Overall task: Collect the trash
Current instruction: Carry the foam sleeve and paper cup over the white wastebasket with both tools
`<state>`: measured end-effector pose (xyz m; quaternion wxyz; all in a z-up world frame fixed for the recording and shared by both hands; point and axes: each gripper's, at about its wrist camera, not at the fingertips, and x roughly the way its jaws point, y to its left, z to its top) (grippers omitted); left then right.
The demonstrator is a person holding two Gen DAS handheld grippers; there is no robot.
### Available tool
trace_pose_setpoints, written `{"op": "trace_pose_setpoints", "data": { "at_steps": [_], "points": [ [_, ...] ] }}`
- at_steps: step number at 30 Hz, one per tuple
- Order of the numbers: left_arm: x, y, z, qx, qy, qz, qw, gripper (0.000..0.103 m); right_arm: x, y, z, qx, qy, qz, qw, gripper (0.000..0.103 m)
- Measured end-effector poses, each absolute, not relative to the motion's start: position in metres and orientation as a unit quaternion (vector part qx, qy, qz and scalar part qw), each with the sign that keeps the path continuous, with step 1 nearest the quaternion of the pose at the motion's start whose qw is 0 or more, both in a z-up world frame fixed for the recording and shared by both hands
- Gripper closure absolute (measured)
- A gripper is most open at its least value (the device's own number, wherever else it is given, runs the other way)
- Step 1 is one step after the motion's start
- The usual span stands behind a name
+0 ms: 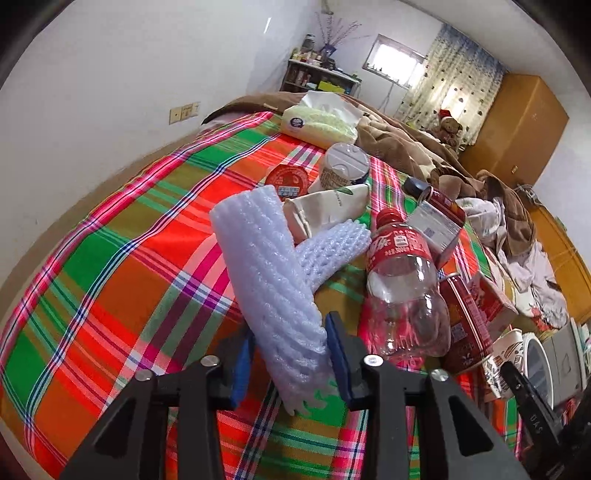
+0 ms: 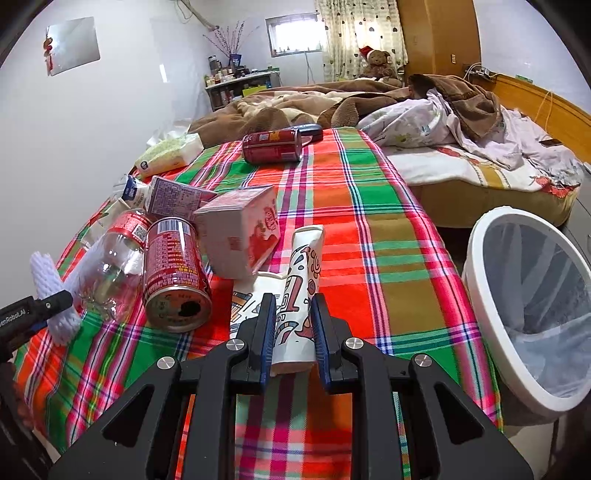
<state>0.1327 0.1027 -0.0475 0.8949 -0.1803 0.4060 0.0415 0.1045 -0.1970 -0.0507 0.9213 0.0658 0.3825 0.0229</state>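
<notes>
Plaid cloth (image 2: 388,229) crowded: clear bottle (image 2: 110,266), red can (image 2: 171,273) and pink carton (image 2: 240,236) lie just left of the flattened paper cup (image 2: 299,291). Right gripper (image 2: 293,332) clamped on that cup. Left gripper (image 1: 291,354) pinches a white foam net sleeve (image 1: 266,273) left of the bottle. Only the right view shows the lined white bin (image 2: 491,314), right of the cloth's edge.

White walls (image 2: 110,122), glossy, enclose the room. Small window (image 2: 293,34) at upper centre of the right view, daylight entering; patterned curtain (image 2: 354,40) just right of it. Wooden wardrobe (image 2: 439,37) right of the curtain. Cluttered shelf (image 2: 240,88) below the window, against the wall. Bed (image 2: 461,173) with wooden headboard (image 2: 546,110) at right. Wall switch plate (image 1: 184,111) in the upper left of the left view.
</notes>
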Motion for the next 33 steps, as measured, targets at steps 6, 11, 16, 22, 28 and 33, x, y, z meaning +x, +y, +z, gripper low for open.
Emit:
{"op": "trace_pose_setpoints", "data": {
  "at_steps": [6,11,16,22,28,33],
  "points": [
    [0.121,0.095,-0.04,-0.167,0.397,0.036,0.902,0.075,0.097,-0.207,-0.045,0.066,0.368,0.017,0.927,0.083],
    [0.109,0.086,-0.032,-0.148,0.388,0.023,0.909,0.075,0.088,-0.214,-0.041,0.074,0.353,0.027,0.932,0.083],
    [0.096,0.062,-0.024,-0.121,0.391,-0.011,0.912,0.076,0.081,-0.226,-0.038,0.088,0.345,0.033,0.934,0.083],
    [0.087,0.023,-0.005,-0.094,0.384,-0.061,0.916,0.075,0.069,-0.238,-0.026,0.096,0.322,0.033,0.941,0.083],
    [0.085,-0.02,0.01,-0.073,0.378,-0.115,0.916,0.075,0.058,-0.259,-0.012,0.101,0.298,0.018,0.949,0.083],
    [0.089,-0.062,0.022,-0.048,0.37,-0.157,0.914,0.075,0.052,-0.282,-0.004,0.108,0.284,-0.007,0.953,0.083]
  ]
}}
